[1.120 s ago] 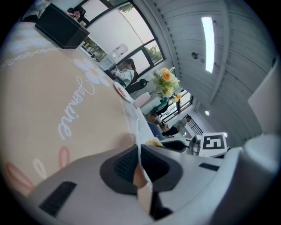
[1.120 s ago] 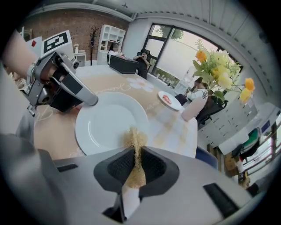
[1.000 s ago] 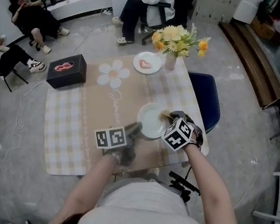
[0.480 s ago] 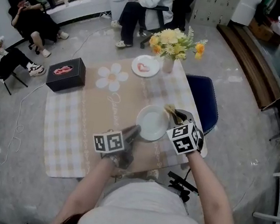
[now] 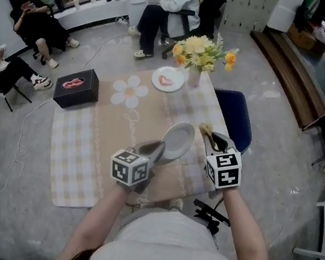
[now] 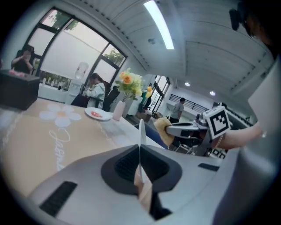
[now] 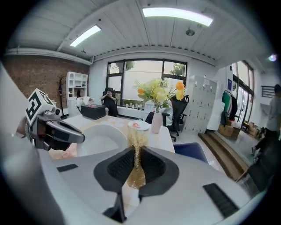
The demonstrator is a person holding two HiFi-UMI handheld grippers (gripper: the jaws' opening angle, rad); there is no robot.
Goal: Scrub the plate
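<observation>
Left tongs (image 6: 140, 163): shut on the rim of the round white plate (image 5: 179, 140), which sits edge-on between the jaws, tilted and clear of the worktop (image 5: 120, 127).

Right tongs (image 7: 136, 166): clamped on a yellow-gold fibrous scrubber (image 7: 137, 147), just beside the plate's right edge (contact not discernible).

Farther back:
- a small white dish with a pink heart (image 5: 168, 79)
- a white vase of yellow flowers (image 5: 201, 54)
- a black box (image 5: 77, 84), back left

left tongs (image 5: 159, 150) clamped on plate (image 5: 179, 139), raised | right tongs (image 5: 208, 137) clamped on sponge (image 5: 204, 129) | forearms extended
</observation>
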